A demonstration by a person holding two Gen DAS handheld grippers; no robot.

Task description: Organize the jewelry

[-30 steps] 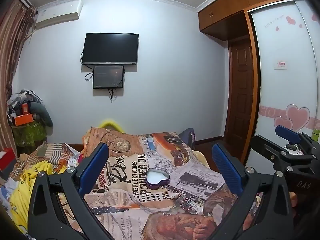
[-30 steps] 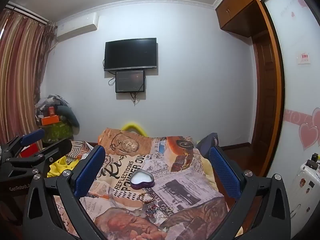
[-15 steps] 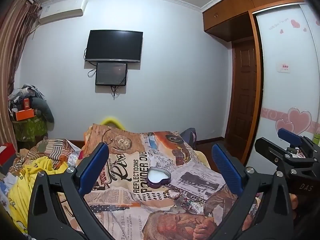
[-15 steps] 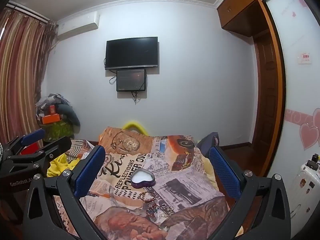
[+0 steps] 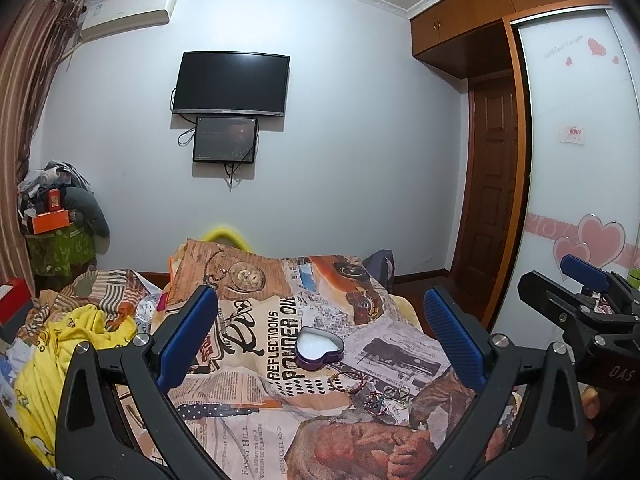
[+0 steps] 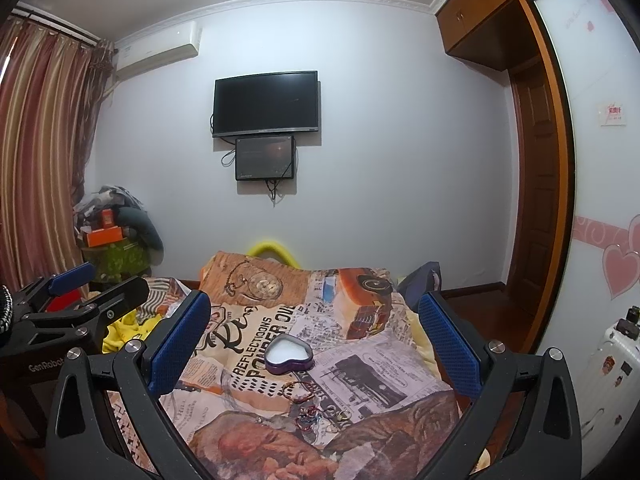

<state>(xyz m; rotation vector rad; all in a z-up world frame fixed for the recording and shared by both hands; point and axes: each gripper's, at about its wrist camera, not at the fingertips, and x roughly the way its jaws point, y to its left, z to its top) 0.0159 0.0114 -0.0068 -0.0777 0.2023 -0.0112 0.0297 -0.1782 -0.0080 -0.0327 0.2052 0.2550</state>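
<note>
Hovering above the bedspread (image 5: 256,364), both the left hand-held gripper (image 5: 320,332) and right hand-held gripper (image 6: 316,332) gape wide, empty.

Heart-shaped tin (image 5: 319,349) on bedspread (image 5: 256,432), jewelry (image 5: 376,392) just before it.

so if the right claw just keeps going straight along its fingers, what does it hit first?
Probably nothing nearby. The right claw is open and points over the bed toward the far wall, with the heart-shaped tin and loose bracelets lying below its line. Depth is unclear; with a slight downward tilt it would meet the tin.
</note>
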